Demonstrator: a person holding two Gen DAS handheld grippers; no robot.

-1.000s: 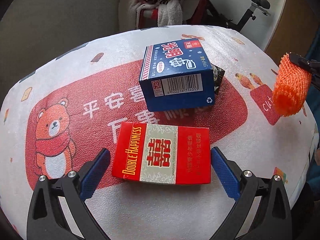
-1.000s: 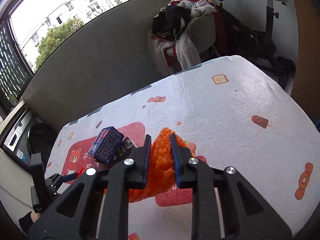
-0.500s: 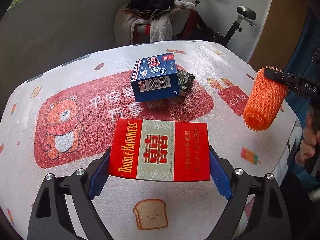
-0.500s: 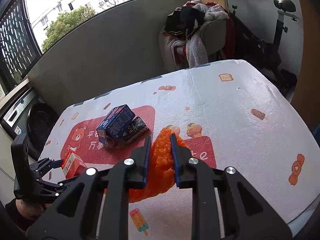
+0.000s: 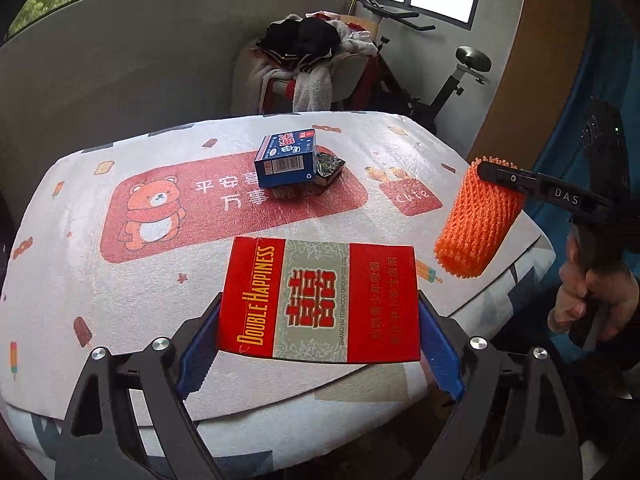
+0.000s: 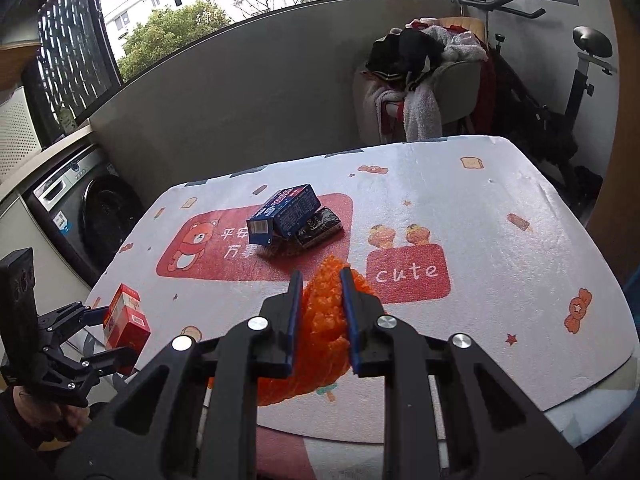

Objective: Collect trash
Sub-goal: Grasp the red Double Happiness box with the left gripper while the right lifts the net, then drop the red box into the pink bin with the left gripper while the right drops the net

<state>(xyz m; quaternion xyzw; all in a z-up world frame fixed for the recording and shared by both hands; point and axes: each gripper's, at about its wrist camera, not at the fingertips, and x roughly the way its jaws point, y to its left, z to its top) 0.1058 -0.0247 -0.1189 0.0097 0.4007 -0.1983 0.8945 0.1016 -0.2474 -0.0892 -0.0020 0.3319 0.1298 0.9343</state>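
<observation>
The left gripper (image 5: pixel 320 344), fingers clamped on the short ends of a red cigarette carton (image 5: pixel 320 300), holds it level above the near edge of the bench (image 5: pixel 120 288). The right gripper (image 6: pixel 320 320), raised off the bench's right side, pinches an orange foam net (image 5: pixel 478 220). A blue box (image 5: pixel 286 158) leans on a dark packet (image 5: pixel 329 166) at mid-bench.

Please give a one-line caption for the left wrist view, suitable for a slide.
Left gripper holds a red cigarette box above the table; right gripper holds orange foam netting.
</observation>
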